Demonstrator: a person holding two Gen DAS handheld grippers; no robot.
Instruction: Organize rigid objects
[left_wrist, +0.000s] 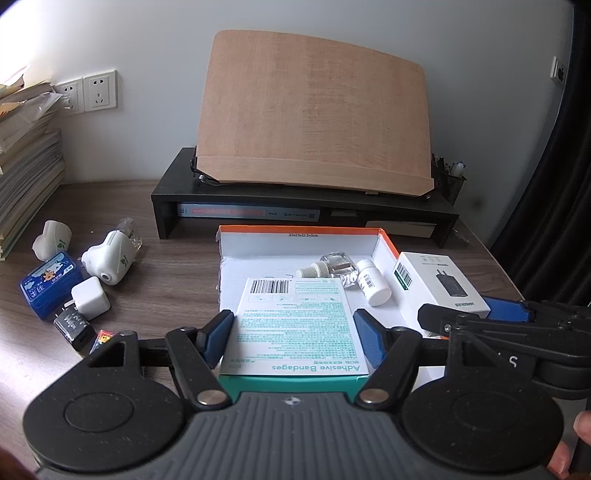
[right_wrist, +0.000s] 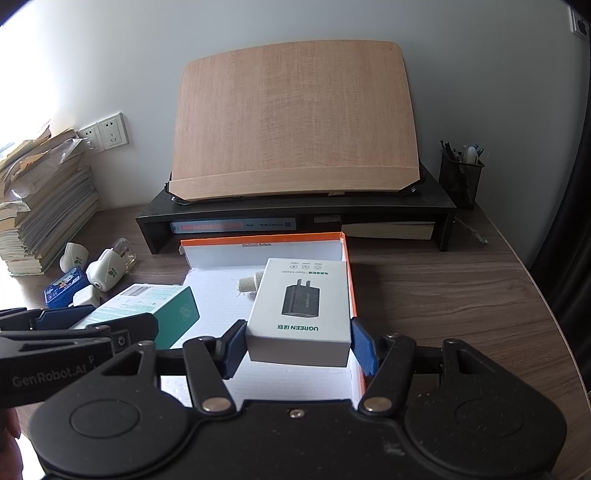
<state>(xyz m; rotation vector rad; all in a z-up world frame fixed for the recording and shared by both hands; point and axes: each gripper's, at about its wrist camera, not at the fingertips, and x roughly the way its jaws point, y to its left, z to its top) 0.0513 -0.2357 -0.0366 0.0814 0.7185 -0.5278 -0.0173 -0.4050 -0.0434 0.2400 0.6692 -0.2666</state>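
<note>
My left gripper (left_wrist: 295, 338) is shut on a teal and white adhesive bandages box (left_wrist: 295, 325) and holds it over the near part of an open white box with an orange rim (left_wrist: 303, 230). My right gripper (right_wrist: 298, 343) is shut on a white power adapter box (right_wrist: 301, 306) held over the same box's right side (right_wrist: 349, 280). In the box lie a clear glass bottle (left_wrist: 332, 264) and a white pill bottle (left_wrist: 373, 282). The right gripper shows in the left wrist view (left_wrist: 476, 317); the left gripper shows in the right wrist view (right_wrist: 74, 325).
On the desk at the left lie white plug-in devices (left_wrist: 107, 262), a white charger cube (left_wrist: 90, 299), a blue box (left_wrist: 50, 288) and a black adapter (left_wrist: 72, 326). Behind stands a black riser (left_wrist: 295, 201) with a wooden board (left_wrist: 314, 110). Stacked books (left_wrist: 26, 158) and a pen holder (right_wrist: 460, 179) flank it.
</note>
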